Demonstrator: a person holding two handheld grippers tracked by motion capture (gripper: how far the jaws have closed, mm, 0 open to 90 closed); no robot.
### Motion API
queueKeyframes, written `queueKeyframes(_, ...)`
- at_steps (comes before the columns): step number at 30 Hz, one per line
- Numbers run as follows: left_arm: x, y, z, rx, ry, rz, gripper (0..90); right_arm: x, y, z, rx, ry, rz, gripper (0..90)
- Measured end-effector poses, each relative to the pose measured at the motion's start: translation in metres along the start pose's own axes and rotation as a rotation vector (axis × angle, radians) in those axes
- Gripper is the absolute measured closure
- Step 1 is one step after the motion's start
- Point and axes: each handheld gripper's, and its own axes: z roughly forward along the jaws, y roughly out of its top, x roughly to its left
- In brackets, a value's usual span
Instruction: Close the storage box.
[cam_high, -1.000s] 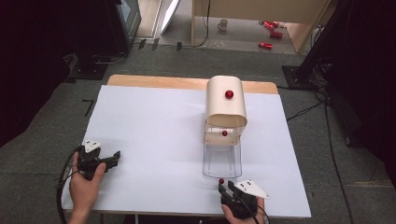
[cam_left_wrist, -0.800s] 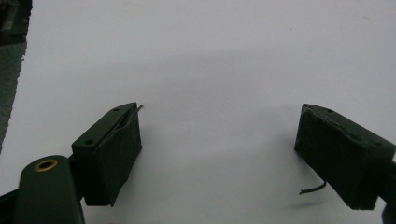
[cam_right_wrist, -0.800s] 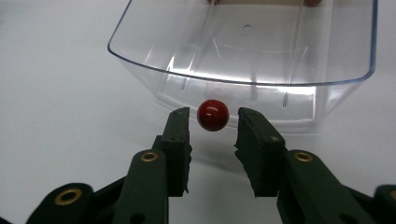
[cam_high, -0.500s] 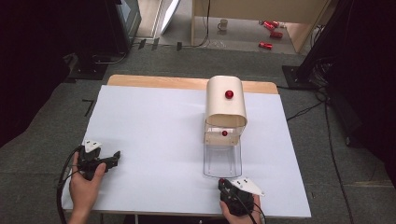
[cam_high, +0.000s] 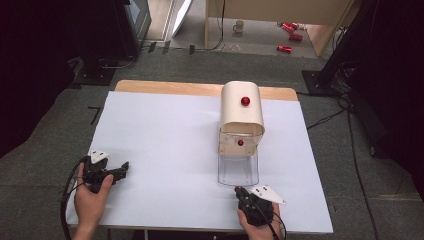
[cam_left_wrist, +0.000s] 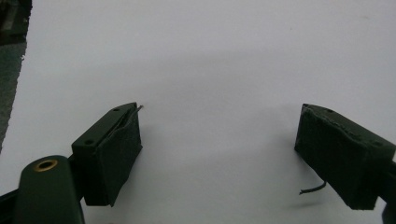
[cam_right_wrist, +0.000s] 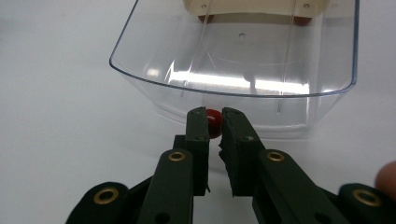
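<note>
The right gripper was clamped on the red knob at the clear drawer's near front wall; the left gripper, well left of the drawer, stood apart and empty

Red knob half hidden between right tongs; clear drawer cut by top edge.

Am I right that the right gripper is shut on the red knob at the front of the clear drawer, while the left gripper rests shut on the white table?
Not quite. The left gripper is open: the left gripper view shows its jaws wide apart over the white table. The rest holds: the right gripper is shut on the red knob at the front of the clear drawer.
</note>
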Motion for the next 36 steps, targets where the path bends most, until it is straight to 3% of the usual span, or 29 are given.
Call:
queueKeyframes(16,0.0,0.0,0.0,0.0,-0.001,-0.002,14.4,-0.006,0.02,0.013,-0.016,0.002,0.013,82.2)
queueKeyframes(36,0.0,0.0,0.0,0.0,-0.001,-0.002,14.4,-0.009,0.059,0.035,-0.056,-0.021,-0.013,82.0)
